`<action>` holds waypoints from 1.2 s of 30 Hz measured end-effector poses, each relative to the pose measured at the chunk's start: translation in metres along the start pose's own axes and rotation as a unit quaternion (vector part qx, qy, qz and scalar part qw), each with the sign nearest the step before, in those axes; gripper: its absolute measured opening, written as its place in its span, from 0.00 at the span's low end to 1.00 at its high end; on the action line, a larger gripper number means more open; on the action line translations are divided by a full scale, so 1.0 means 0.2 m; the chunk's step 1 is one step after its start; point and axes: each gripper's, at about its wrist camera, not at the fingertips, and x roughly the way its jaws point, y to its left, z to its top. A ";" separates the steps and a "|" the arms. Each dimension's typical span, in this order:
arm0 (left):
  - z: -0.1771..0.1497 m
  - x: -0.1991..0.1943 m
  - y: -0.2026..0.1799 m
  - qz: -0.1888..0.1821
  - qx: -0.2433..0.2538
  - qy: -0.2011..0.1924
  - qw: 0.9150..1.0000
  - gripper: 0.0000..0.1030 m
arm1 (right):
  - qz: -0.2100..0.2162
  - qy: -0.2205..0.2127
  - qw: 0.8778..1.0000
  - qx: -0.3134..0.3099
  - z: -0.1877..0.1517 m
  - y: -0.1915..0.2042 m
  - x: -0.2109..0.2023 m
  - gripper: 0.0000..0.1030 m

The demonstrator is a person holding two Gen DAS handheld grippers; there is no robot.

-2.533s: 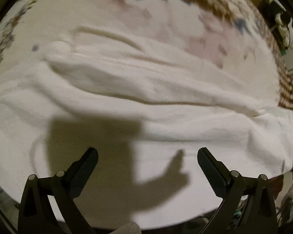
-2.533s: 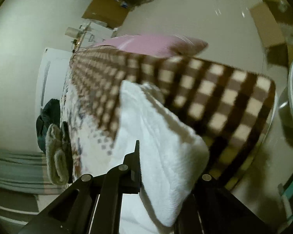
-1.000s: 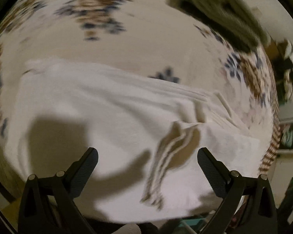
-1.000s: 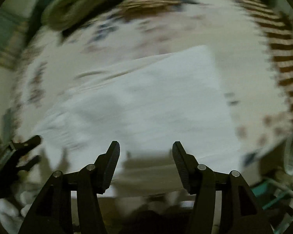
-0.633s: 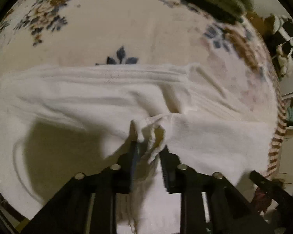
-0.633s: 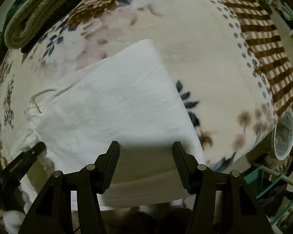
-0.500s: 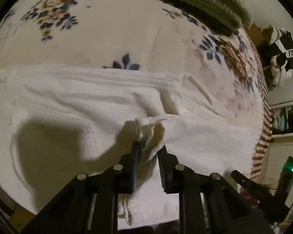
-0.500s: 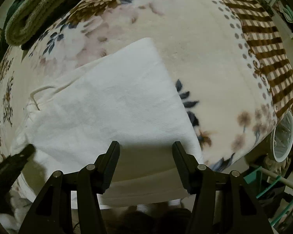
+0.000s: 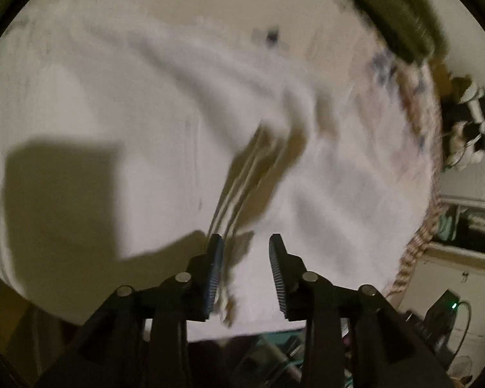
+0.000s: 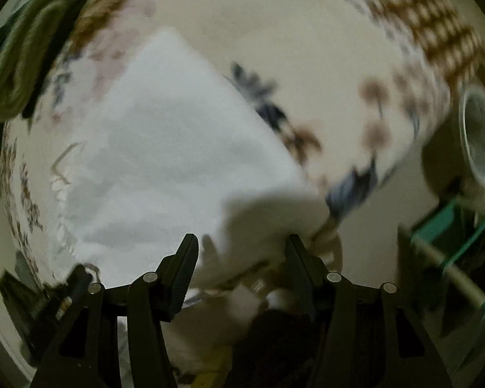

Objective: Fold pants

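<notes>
My left gripper [image 9: 245,242] is matte black plastic: two angular linkage arms on each side, each pinned with a round silver screw head, ending in narrow fingers [image 9: 214,268] whose inner pads are finely ribbed and catch a bluish sheen. My right gripper [image 10: 241,242] is the same black build, with four silver pivot screws in a row and ribbed, tapered fingertips [image 10: 186,265].
</notes>
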 end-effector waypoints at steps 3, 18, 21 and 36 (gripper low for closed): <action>-0.07 0.03 -0.04 0.032 0.042 -0.024 0.998 0.26 | 0.007 0.016 0.999 0.043 -0.03 -0.05 0.07 0.52; -0.14 -0.21 0.00 0.021 0.034 -0.076 0.996 0.72 | -0.076 0.006 0.992 -0.102 -0.06 0.29 -0.02 0.61; -0.16 -0.34 0.12 0.003 -0.008 -0.121 0.993 0.97 | -0.082 -0.013 0.986 -0.146 -0.11 0.39 -0.11 0.67; -0.15 -0.50 1.09 -0.020 -0.284 -0.273 0.919 0.09 | -0.138 -0.010 0.956 -0.259 -0.28 0.99 0.14 0.68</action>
